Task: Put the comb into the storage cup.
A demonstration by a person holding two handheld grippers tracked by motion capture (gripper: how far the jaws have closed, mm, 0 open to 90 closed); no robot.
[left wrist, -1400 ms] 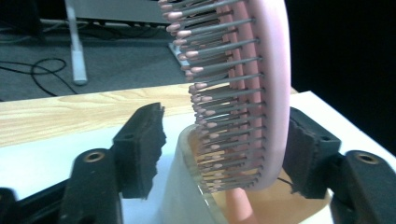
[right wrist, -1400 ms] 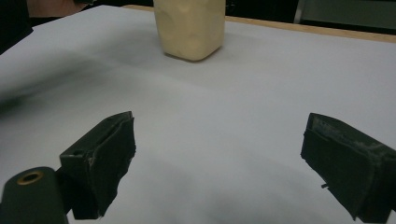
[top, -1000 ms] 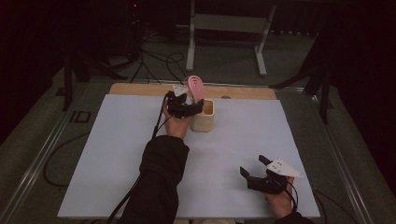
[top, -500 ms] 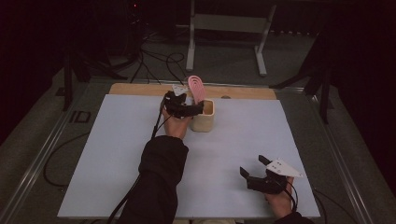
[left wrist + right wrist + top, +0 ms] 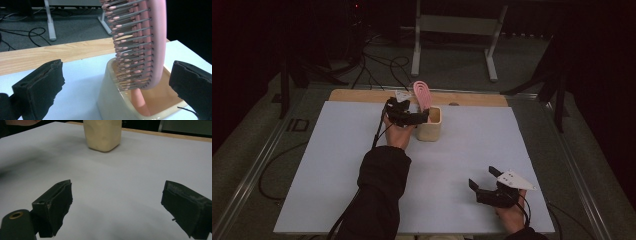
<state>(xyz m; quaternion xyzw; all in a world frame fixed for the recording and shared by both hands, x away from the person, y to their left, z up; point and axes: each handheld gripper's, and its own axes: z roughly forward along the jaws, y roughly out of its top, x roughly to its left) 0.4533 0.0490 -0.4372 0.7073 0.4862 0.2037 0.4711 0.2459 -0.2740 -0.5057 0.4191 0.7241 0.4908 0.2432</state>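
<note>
Checking for writing: none readable on brush [image 5: 140,45] or cup [image 5: 112,100]; my left hand-held gripper [image 5: 117,82] has just spread, brush between its jaws, unpinched.

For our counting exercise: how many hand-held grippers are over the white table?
2. The left hand-held gripper is at the far side, open beside the cream cup holding the pink hairbrush. The right hand-held gripper is near the front right, open.
</note>
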